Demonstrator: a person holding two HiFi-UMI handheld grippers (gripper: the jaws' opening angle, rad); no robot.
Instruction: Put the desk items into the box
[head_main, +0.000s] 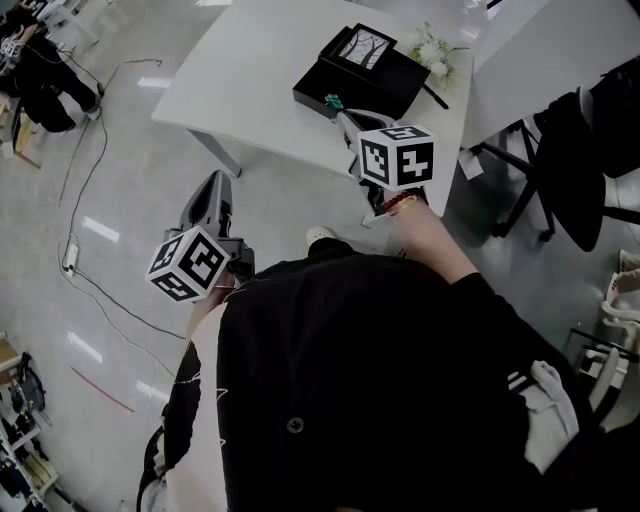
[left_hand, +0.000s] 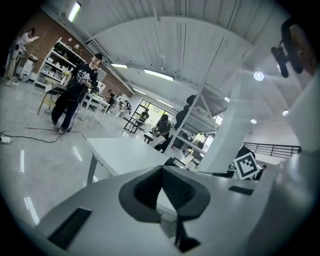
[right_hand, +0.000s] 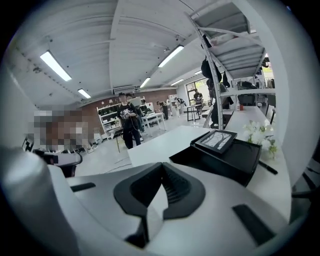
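Standing just short of a white desk (head_main: 260, 70), we hold a two-jaw gripper in each hand and look steeply down over a black top.

The left gripper (head_main: 217, 177) hangs over the bare floor, apart from the desk. Its own view shows the jaws pressed together with nothing between them. It looks parked out of the way, leaving the reach free for the other hand.

The right gripper (head_main: 345, 118) points up and forward, its tip near the closest side of the black box (head_main: 345, 90). Its jaws are also together and empty, and its view looks straight across the desk at the box. We judge it is lined up there for a first approach, not yet committed to any one item.

The box sits on the desk's right half, open side up, with a dark inside. A black picture frame (head_main: 362, 47) lies slightly tilted at the box's far corner. We cannot tell whether it rests inside or across the rim.

Two items remain on the desk beyond the box:
- A small bunch of white flowers (head_main: 430, 48) lies just beside its far right side.
- A thin dark pen (head_main: 436, 97) lies near the flowers, close to the desk edge.

Both sit past the box on the right, so the right hand seems the natural one to fetch them. It would need to open its jaws first. The pen is slim and flat on the surface, so it may be awkward to pinch.

A dark office chair (head_main: 570, 160) stands to the right of the desk.
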